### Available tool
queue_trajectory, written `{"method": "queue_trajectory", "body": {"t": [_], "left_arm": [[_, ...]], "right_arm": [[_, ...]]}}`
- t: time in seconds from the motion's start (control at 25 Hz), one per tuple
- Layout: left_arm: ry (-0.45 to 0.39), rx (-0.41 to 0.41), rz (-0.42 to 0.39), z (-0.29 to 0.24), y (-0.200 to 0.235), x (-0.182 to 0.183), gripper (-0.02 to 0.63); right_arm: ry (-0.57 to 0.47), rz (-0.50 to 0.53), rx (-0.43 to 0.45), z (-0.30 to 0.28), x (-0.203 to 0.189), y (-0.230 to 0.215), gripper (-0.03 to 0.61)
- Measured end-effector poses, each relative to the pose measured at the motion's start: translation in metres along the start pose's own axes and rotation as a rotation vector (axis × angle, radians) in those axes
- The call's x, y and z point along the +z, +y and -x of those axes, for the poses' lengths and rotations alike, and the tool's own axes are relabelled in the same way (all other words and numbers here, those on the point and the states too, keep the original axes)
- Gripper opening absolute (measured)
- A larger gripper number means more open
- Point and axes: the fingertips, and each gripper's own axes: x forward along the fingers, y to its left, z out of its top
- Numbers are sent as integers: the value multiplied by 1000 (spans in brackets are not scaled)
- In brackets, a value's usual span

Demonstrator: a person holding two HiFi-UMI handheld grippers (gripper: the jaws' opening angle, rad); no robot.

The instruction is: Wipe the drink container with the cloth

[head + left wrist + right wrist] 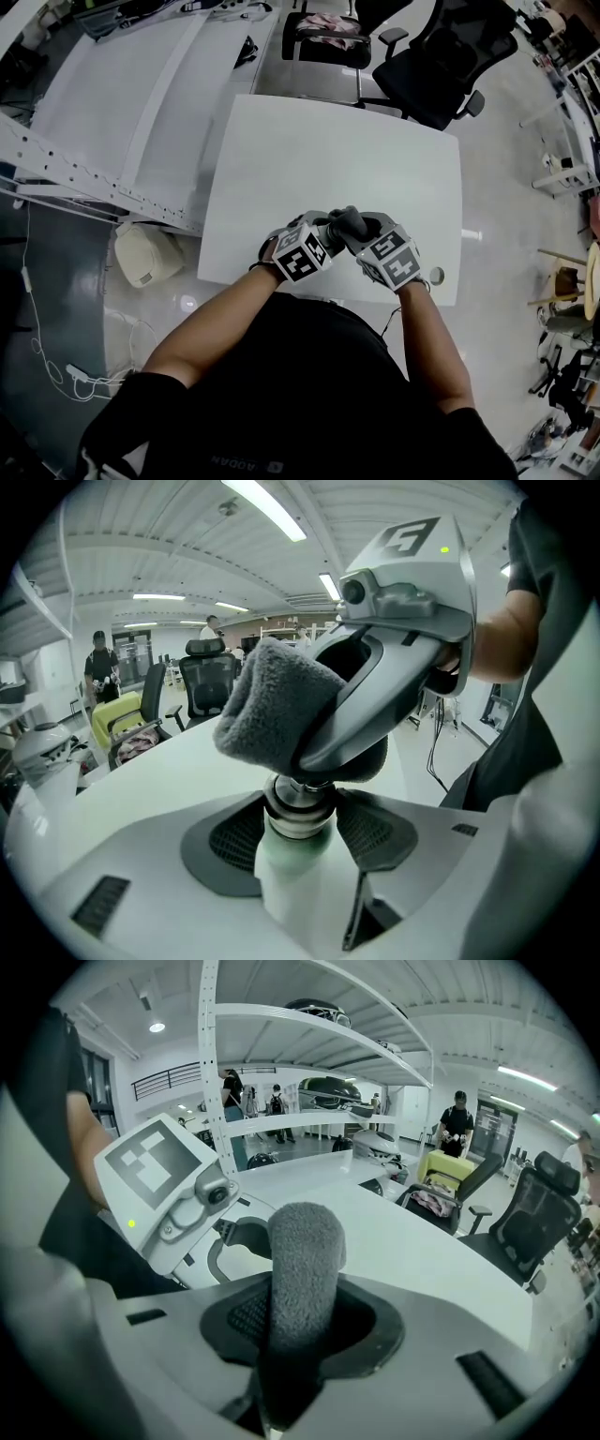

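The drink container [292, 864], a pale green-and-white bottle with a silver cap [298, 803], stands between the pads of my left gripper [298, 832], which is shut on its neck. My right gripper [300, 1330] is shut on a folded grey cloth [305, 1251]. In the left gripper view the cloth [267, 710] lies over the top of the cap, with the right gripper's fingers [375, 705] above it. In the head view both grippers, left [323, 246] and right [364, 232], meet over the near edge of the white table [328, 150], the cloth [354, 221] between them. The bottle is hidden there.
Black office chairs [441, 66] stand beyond the table's far edge. A second white table [122, 94] and a perforated rail [84, 173] lie to the left, a beige bag [141, 255] on the floor. A round grommet [436, 276] sits at the table's near right corner.
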Motion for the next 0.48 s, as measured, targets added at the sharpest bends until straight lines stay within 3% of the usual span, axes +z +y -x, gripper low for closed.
{"method": "queue_trajectory", "body": {"t": [0.48], "left_arm": [[4, 3, 2, 0, 1, 0, 249]], "right_arm": [[-22, -81, -35, 14, -28, -9, 112]]}}
